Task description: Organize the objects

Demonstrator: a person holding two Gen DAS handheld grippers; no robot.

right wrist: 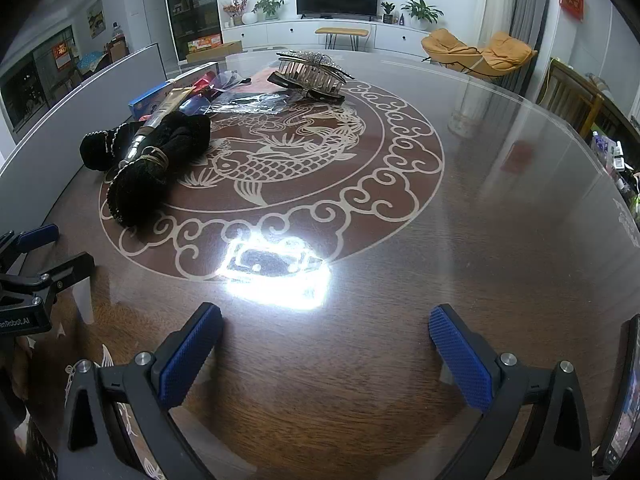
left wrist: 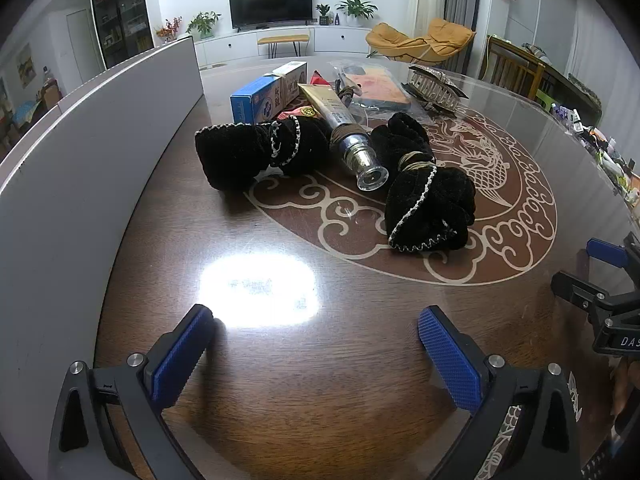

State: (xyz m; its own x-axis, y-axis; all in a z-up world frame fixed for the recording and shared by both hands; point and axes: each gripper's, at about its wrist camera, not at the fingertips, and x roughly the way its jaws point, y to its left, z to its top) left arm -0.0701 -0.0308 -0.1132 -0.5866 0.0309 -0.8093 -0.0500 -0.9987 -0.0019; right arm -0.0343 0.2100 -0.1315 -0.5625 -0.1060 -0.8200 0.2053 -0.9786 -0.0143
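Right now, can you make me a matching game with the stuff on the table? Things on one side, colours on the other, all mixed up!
Things:
1. box
2. velvet scrunchie
3. hair claw
4. left gripper pads

Colours:
A. black with a silvery trim
B. blue pads on a black frame
C. blue and white
D. brown with sparkly stones

Pairs: 1-C, 2-A, 3-D, 4-B
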